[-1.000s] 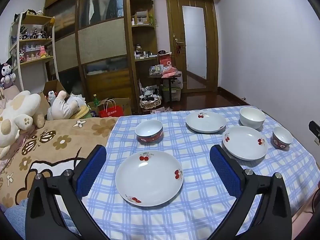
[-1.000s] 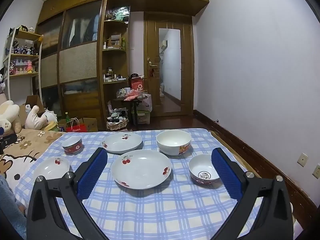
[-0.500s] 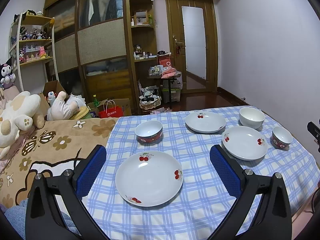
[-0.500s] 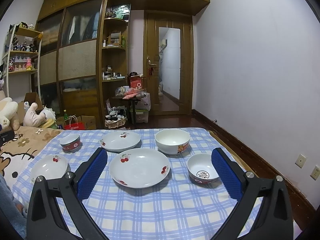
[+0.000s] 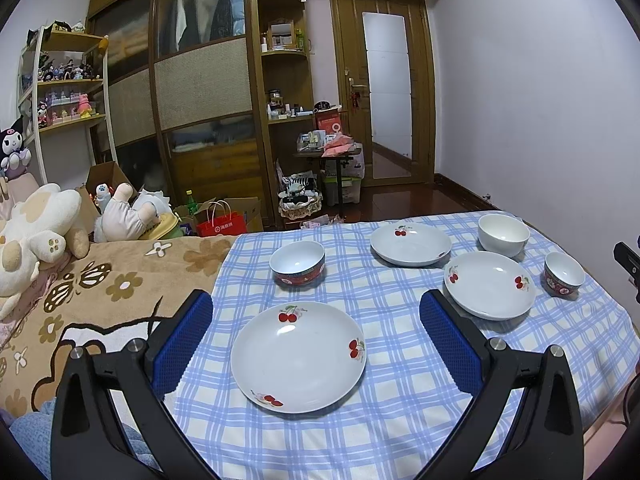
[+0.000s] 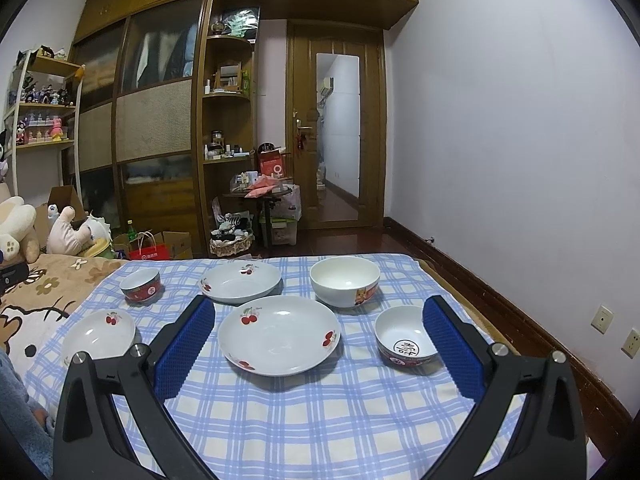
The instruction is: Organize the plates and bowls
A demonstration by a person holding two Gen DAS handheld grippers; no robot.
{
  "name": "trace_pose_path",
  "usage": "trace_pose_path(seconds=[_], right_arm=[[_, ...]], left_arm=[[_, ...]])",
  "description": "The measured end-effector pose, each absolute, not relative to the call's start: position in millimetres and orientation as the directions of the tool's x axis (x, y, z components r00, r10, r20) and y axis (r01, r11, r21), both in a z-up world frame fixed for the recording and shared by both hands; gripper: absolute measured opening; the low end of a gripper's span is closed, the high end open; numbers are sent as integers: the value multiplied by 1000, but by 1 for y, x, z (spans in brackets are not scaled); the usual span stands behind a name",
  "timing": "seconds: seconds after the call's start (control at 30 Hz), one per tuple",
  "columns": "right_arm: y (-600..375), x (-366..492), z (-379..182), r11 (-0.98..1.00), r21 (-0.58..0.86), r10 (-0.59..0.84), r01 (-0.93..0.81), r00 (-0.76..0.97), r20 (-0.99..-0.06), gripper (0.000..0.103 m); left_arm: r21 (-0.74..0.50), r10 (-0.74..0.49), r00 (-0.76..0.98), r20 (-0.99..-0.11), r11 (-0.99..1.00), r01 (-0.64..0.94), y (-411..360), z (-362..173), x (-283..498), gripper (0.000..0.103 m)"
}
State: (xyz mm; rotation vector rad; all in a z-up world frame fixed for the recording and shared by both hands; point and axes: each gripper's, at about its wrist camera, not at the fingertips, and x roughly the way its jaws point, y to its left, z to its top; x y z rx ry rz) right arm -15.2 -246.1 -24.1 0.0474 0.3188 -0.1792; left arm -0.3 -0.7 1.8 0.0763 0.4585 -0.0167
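Observation:
Three white cherry-print plates and three bowls lie on a blue checked cloth point(image 5: 400, 420). My left gripper point(image 5: 316, 336) is open and empty, hovering over the near-left plate point(image 5: 298, 356). A small red bowl point(image 5: 297, 262) stands behind it. My right gripper point(image 6: 318, 340) is open and empty over the middle plate point(image 6: 279, 334). To its right sits a small red bowl point(image 6: 406, 337). Behind are a big white bowl point(image 6: 344, 281) and the far plate point(image 6: 240, 281). The near-left plate point(image 6: 99, 334) and the other small red bowl point(image 6: 141, 284) show at left in the right wrist view.
The cloth covers a bed with a brown flowered blanket point(image 5: 100, 292) and plush toys point(image 5: 32, 236) on the left. The purple wall point(image 6: 520, 160) is close on the right. Wardrobe, shelves and a door stand at the back.
The right gripper has dropped slightly and edged left, so the dishes sit a little higher in its view. The left gripper has barely moved. No dish has moved.

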Motion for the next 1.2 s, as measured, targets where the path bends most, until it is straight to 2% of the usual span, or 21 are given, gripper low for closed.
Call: trace_pose_path(seconds=[1.2], right_arm=[[-244, -15, -26, 983, 16, -167, 181, 934, -317, 103]], left_arm=[[70, -2, 894, -448, 997, 37, -4, 4, -1, 102]])
